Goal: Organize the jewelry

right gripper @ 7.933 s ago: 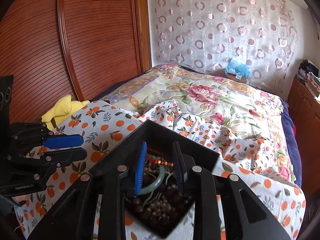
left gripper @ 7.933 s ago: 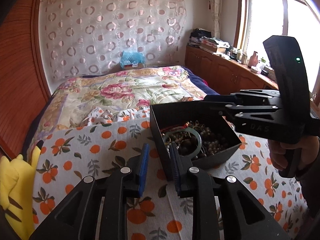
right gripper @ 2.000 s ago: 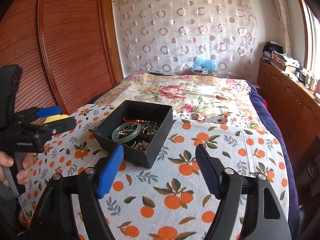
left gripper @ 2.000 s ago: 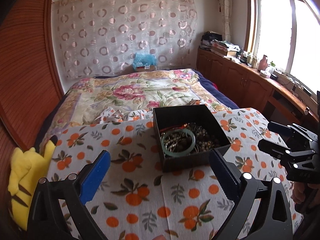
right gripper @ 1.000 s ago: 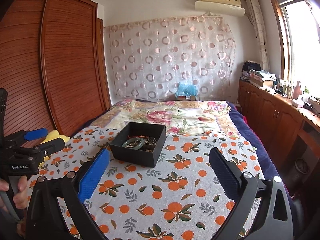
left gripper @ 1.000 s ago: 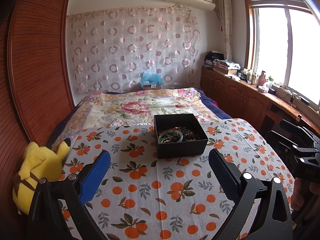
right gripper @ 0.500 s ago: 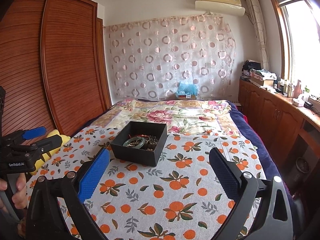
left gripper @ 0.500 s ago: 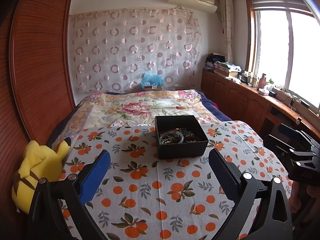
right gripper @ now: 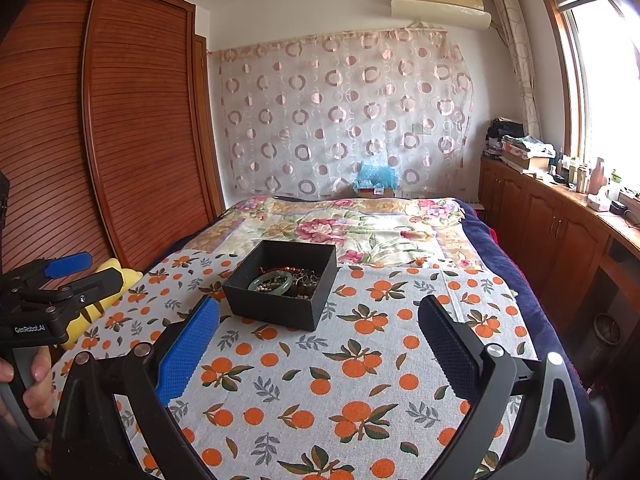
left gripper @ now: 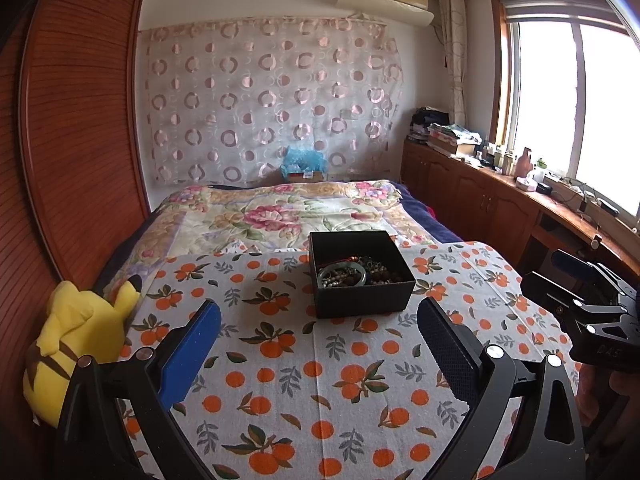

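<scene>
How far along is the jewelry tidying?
It looks about finished. The green bangle and the beads lie together inside the black box on the orange-print cloth, and no jewelry shows loose on the cloth. Nothing is in hand: the left gripper and right gripper are both open, empty and back from the box. No lid is visible.

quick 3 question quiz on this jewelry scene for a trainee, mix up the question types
1. True or false: the left hand-held gripper is shut on a bracelet.
2. Which item lies on top of the beads inside the black box? A) green bangle B) gold watch C) silver spoon
3. Fill in: the yellow plush toy sits at the ____ edge of the orange-print cloth, by the person's own sides.

Key:
1. False. Both it and the right hand-held gripper are open and empty.
2. A, the green bangle.
3. left
</scene>
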